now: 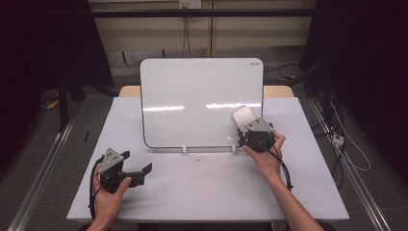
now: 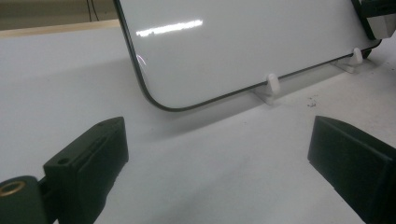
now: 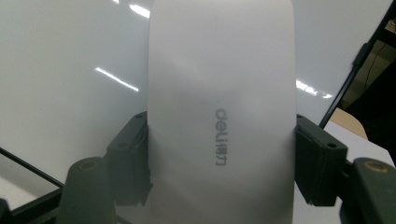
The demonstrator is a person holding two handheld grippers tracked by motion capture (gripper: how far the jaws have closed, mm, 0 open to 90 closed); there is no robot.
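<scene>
**Eraser's clamped and up against the board — notes on grip**

Going left to right. The left gripper [image 1: 139,171] sits on the table [image 1: 202,192] at about 8 o'clock from the whiteboard [image 1: 202,101], jaws spread wide with nothing between them, just idling. The whiteboard stands tilted back on two small white feet [image 2: 272,84] in the middle of the table.

Over at the board's 4 o'clock corner, the right gripper [image 1: 250,132] is clenched on a white eraser [image 3: 222,116], one pad on each long edge. The eraser looks like a smooth, light plastic shell — stiff, probably slick, so I'd say squeezing the straight side edges near the middle is the right place; the curved top would likely slip. The board itself looks light and could well tip or skate on those feet if pushed hard.

Hard to make out: the eraser's felt side faces away, so whether it actually touches the board I can't tell. The board surface shows only glare streaks, no marks I can see.
</scene>
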